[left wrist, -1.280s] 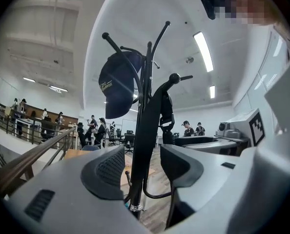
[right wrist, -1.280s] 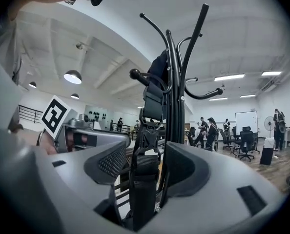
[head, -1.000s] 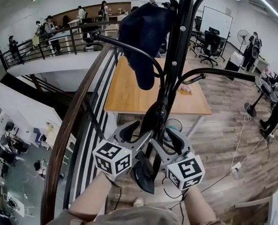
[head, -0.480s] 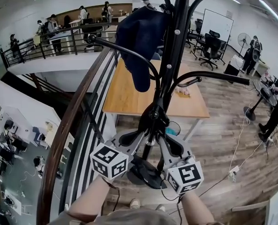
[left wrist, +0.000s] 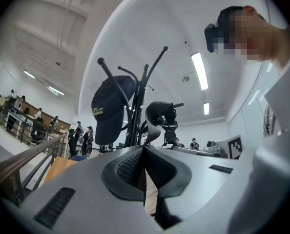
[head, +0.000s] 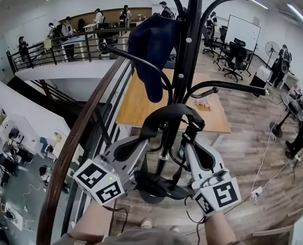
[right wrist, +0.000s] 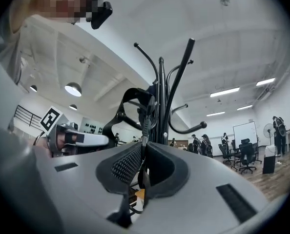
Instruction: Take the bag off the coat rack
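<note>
A second ago my jaws on both sides stood wide apart, low against the pole of the coat rack (head: 190,50). Now both pairs are clenched. The left gripper (head: 143,135) pinches one side of the bag's strap (head: 171,109), and the right gripper (head: 191,137) pinches the other side. In the right gripper view a dark band runs up from between the pads toward the rack; in the left gripper view the pads meet tight with a thin dark strip between them. Since then I have also raised my hands, so the strap now arches up and across the pole between my two grips instead of hanging slack. The bag (head: 156,186) itself hangs low and near me, between the two marker cubes and in front of the rack's base. I judge the grasp made and the lift just begun, but I cannot tell whether the strap is clear of its hook, so it probably needs more height before I pull toward me. The cap (head: 152,47) hangs on a far upper arm, left of the pole and above the desk (head: 136,106), well clear of my grips.
</note>
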A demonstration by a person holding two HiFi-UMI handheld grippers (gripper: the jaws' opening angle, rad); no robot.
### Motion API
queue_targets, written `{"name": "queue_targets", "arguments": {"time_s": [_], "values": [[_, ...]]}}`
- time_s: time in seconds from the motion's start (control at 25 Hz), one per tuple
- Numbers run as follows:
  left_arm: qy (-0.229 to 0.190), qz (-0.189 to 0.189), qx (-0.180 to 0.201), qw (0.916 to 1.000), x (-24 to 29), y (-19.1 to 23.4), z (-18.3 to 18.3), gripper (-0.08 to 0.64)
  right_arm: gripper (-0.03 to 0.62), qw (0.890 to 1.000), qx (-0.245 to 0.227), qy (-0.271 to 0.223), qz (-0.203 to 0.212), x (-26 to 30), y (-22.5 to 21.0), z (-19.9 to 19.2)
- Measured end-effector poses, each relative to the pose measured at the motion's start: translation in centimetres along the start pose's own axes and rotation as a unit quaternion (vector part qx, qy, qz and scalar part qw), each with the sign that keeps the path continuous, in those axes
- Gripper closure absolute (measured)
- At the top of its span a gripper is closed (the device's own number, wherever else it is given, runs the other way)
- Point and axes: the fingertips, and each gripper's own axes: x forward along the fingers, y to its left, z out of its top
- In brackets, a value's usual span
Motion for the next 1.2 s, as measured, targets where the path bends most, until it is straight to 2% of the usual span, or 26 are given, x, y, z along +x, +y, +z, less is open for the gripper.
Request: {"name": "queue_targets", "arguments": {"time_s": [0.16, 0.32, 0.48, 0.68, 0.92, 1.08, 1.2], "values": [[-0.002, -0.032, 0.049, 0.9983, 0.4, -4.0, 2.7, 0.543, 0.541, 1.000, -0.007, -0.021, -0.002, -1.6, -0.9, 3.0], [0.003, -0.048, 0.069, 0.9965, 1.6, -6.4, 3.4, 0.543, 0.541, 1.000, -0.005, -0.025, -0.013, -3.4, -2.4, 3.8], [0.008, -0.046, 0.063, 0.9969, 2.9, -6.7, 3.2, 0.543, 0.541, 0.999, 0.001, -0.024, -0.028, -5.3, -3.9, 3.8], [0.029, -0.061, 0.045, 0.9967, 6.0, -7.9, 0.8, 0.543, 0.541, 0.998, -0.003, -0.006, -0.062, -8.2, -7.1, 3.1], [0.058, -0.125, 0.016, 0.9904, 10.3, -11.9, -1.8, 0.543, 0.541, 0.992, -0.003, 0.018, -0.125, -12.6, -10.5, 3.1], [0.074, -0.174, -0.007, 0.9820, 11.8, -15.5, -5.0, 0.543, 0.541, 0.985, -0.005, 0.047, -0.168, -16.9, -11.7, 1.6], [0.089, -0.203, -0.005, 0.9751, 12.9, -18.1, -7.5, 0.543, 0.541, 0.977, 0.000, 0.063, -0.202, -20.2, -12.9, 0.2]]}}
